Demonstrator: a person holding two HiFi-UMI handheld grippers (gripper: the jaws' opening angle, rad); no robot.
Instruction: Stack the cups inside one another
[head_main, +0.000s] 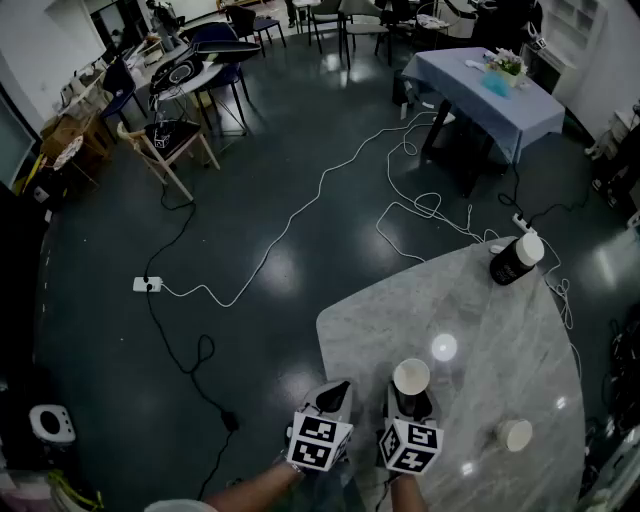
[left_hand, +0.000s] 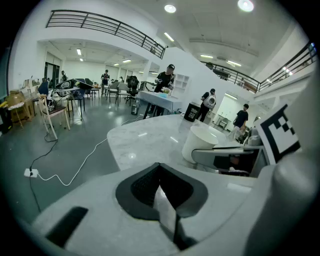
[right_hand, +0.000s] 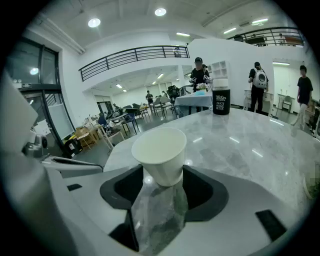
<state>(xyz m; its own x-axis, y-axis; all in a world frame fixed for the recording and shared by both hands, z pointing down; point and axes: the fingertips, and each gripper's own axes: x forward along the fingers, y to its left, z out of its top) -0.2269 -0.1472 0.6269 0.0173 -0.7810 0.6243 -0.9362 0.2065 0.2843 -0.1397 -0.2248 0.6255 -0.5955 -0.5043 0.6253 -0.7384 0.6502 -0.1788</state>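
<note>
Marble table bears two paper cups, well apart. One white cup stands upright between the right gripper's jaws, which are spread wide and do not pinch it. The second cup rests farther right. The left gripper is closed and empty.

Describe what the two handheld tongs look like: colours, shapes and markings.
The left tongs and the right tongs both have smooth, pale grey moulded bodies, with black pads lining the jaws. Each carries a cube faced with black-and-white square markers. No cables show on them, and no sleeve is in view.
</note>
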